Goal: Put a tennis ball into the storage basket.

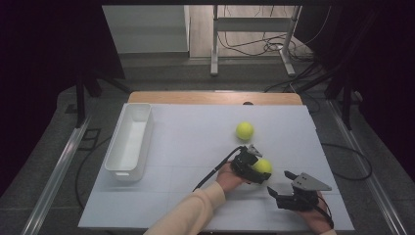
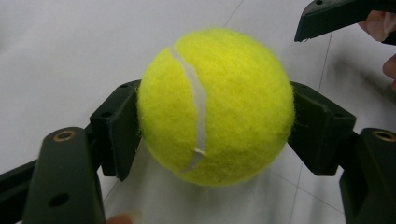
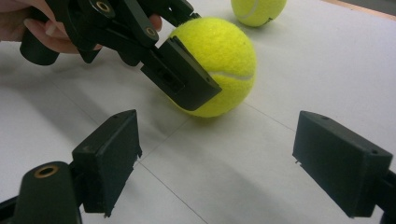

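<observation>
A yellow tennis ball (image 1: 263,166) sits on the white table, right of centre, and my left gripper (image 1: 258,167) is shut on it. In the left gripper view both black pads (image 2: 122,135) press the sides of the ball (image 2: 215,105). A second tennis ball (image 1: 244,130) lies free a little farther back. My right gripper (image 1: 280,182) rests just to the near right of the held ball, open with nothing between its jaws. The right gripper view has its jaws (image 3: 217,140) spread wide, facing the held ball (image 3: 224,60) and the left gripper's pad (image 3: 180,79), with the second ball (image 3: 258,9) behind.
A long white bin (image 1: 129,142) stands empty at the table's left side. The white board (image 1: 195,147) has a wooden strip along its far edge. Cables and a metal frame are on the floor beyond the table.
</observation>
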`<state>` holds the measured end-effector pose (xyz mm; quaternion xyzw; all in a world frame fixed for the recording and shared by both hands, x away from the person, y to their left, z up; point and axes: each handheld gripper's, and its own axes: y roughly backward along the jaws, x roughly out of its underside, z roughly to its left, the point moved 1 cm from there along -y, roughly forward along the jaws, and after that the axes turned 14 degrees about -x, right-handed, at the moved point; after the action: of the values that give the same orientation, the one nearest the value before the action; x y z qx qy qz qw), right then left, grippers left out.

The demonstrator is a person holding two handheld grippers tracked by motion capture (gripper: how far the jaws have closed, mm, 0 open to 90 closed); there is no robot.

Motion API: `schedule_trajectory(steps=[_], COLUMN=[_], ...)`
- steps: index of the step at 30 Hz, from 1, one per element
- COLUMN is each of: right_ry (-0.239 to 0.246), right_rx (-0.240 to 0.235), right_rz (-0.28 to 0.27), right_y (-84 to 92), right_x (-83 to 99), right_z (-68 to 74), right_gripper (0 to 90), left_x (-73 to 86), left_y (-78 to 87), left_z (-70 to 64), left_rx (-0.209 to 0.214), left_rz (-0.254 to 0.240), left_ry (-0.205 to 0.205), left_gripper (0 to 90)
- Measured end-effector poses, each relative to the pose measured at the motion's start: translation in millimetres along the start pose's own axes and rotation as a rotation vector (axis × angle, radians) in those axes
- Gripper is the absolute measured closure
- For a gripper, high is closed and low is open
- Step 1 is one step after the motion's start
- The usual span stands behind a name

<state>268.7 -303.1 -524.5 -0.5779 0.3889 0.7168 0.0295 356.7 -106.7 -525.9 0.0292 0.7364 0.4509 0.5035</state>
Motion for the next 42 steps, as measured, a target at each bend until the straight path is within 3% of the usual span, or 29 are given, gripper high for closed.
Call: schedule_trajectory(steps=[23,42], right_ry=[0.001,0.004], right_rx=[0.001,0.008], right_rz=[0.000,0.006], right_y=[0.3,0.1], right_x=[0.2,0.3], right_z=[-0.3,-0.3], right_gripper=[15.5,15.5], left_x=[-0.4,6.6], left_y=[10.0,36.8], left_z=[1.1,13.6], left_rx=[-0.006,-0.028], left_rz=[-0.003,-0.051], left_ry=[-0.015,-0.006], left_gripper=[26.3,26.3])
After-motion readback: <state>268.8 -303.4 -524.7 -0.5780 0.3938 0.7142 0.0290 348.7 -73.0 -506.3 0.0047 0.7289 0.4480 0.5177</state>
